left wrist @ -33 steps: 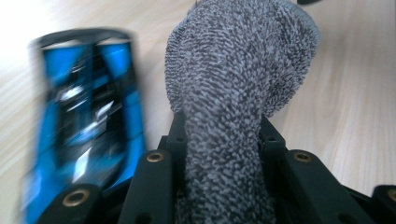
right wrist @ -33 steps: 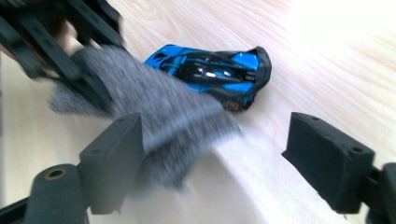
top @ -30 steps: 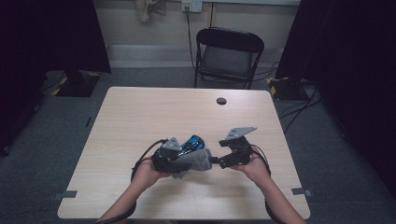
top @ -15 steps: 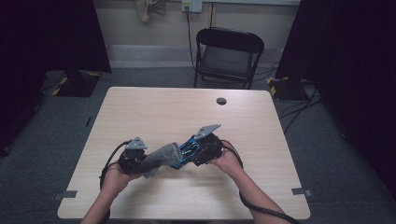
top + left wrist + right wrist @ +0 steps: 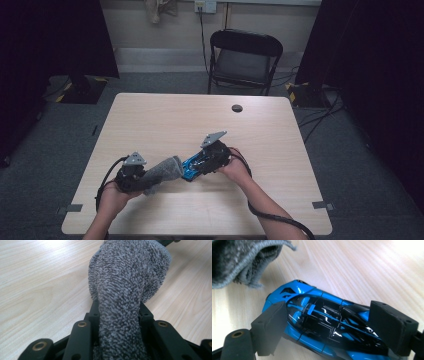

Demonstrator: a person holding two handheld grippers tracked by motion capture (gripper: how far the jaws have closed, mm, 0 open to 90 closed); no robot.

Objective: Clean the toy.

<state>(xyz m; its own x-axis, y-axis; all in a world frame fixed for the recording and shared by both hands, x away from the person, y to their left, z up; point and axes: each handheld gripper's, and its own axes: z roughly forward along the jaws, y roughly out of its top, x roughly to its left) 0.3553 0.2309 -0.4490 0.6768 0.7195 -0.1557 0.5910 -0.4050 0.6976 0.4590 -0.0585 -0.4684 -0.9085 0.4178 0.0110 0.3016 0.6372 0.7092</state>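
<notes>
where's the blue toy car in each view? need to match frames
High view: blue toy car lies low and centre, in the right hand-held gripper.
Left gripper view: the car is not in it; the grey cloth takes up the middle.
Right gripper view: the car sits centre, clamped between the jaws.
Shared landmark: the grey cloth, also upper left in the right gripper view, on the wooden table.

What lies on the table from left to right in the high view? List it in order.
left gripper → grey cloth → blue toy car → right gripper; farther back and farther right, the small dark disc.
</notes>
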